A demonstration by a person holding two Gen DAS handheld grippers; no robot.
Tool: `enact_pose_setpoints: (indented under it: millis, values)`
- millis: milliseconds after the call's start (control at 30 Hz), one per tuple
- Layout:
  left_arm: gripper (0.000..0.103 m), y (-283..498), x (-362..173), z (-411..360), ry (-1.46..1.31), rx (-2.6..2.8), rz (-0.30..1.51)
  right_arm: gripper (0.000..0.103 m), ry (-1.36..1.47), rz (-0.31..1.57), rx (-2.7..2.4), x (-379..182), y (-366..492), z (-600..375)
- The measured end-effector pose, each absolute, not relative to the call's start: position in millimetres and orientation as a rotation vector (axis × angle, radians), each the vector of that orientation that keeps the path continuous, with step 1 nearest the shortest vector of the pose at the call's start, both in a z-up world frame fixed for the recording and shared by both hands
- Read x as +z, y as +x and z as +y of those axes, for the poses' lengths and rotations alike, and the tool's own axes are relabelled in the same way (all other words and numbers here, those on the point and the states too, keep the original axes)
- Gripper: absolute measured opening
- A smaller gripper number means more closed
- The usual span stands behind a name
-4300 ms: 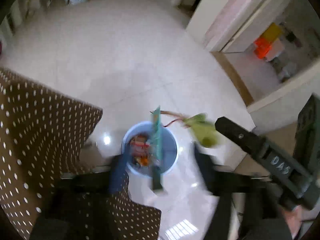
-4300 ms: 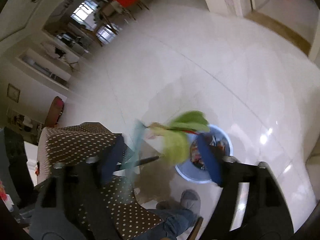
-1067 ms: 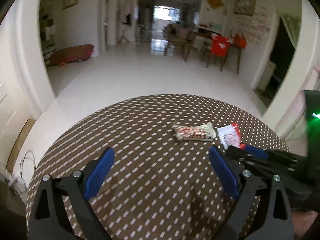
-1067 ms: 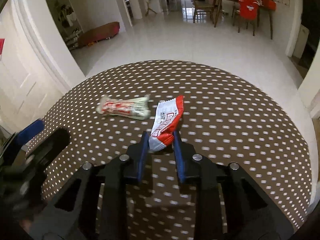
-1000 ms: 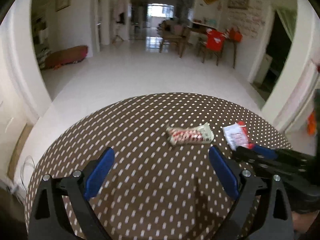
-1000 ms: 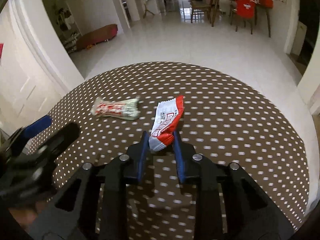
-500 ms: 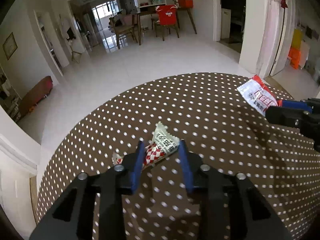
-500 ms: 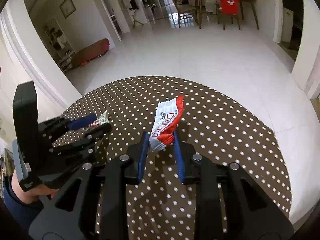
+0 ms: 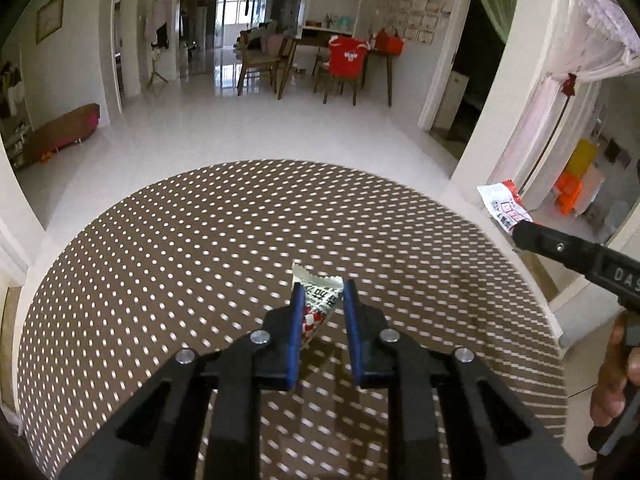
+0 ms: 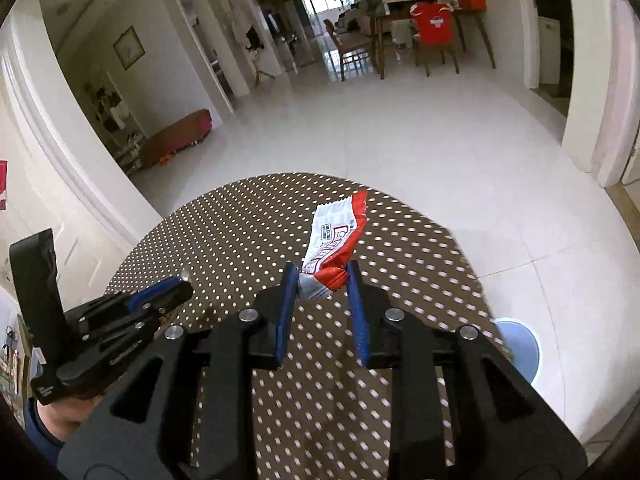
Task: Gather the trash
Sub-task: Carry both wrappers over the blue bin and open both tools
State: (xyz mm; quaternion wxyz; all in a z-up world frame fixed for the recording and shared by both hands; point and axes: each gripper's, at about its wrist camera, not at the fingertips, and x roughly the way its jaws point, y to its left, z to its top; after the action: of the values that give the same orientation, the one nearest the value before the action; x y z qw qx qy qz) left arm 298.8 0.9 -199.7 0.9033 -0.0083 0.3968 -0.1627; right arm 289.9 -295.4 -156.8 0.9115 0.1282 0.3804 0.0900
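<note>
While the left hand-held gripper [image 9: 319,294], its jaws having just been closing, is being clamped on the red-checked white wrapper [image 9: 318,300] above the dotted brown desk [image 9: 200,248], the red-and-white wrapper [image 10: 334,242] is being pinched by the right hand-held gripper [image 10: 320,276], likely for carrying to the blue bin [image 10: 518,344] on the floor.

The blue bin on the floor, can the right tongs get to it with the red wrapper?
Probably yes: the round blue bin sits just past the dotted table's edge, nothing between it and the right tongs.
</note>
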Motion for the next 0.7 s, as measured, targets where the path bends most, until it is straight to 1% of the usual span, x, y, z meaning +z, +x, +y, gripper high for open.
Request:
enact_pose_setpoints:
  millis: [267,700]
  values:
    - [0.018,249,-158,-47,-0.025,-0.423,0.723,0.025,0.295,0.714,0.144,-136,249,-333]
    - [0.018,228,-116,-161,-0.029,-0.575,0.636,0.025,0.354,0.610,0.021,-112,196,-433]
